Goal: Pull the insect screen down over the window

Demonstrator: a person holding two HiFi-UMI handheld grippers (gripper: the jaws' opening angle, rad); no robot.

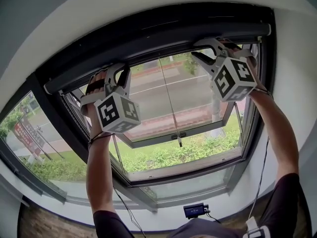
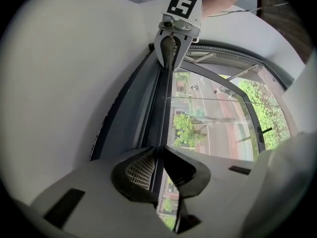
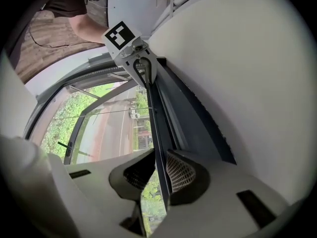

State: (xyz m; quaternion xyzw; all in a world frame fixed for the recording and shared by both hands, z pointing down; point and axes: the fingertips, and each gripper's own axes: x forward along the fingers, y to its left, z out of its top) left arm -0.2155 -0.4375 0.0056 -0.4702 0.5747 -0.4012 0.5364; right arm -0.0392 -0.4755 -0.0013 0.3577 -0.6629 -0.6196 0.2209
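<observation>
At the top of the window, in the upper half of the head view, both grippers are raised to the dark bar of the screen, which runs along the upper frame. The left gripper holds it at centre left and the right gripper at upper right, well apart. From this view their marker cubes cover much of the jaws, and the mesh itself cannot be made out.

In the left gripper view, the left gripper has its jaws nearly together, pinching the thin edge of the bar. The right gripper shows farther along the same bar, at the top of the frame.

In the right gripper view, the right gripper is likewise closed on the bar. Its mesh-patterned pad presses one side, and a sliver of greenery shows lower down beside the other. The left gripper sits at the far end.

A thin cord hangs down the middle of the glass. Both of the person's forearms are cut off by the lower edge of the head view.
</observation>
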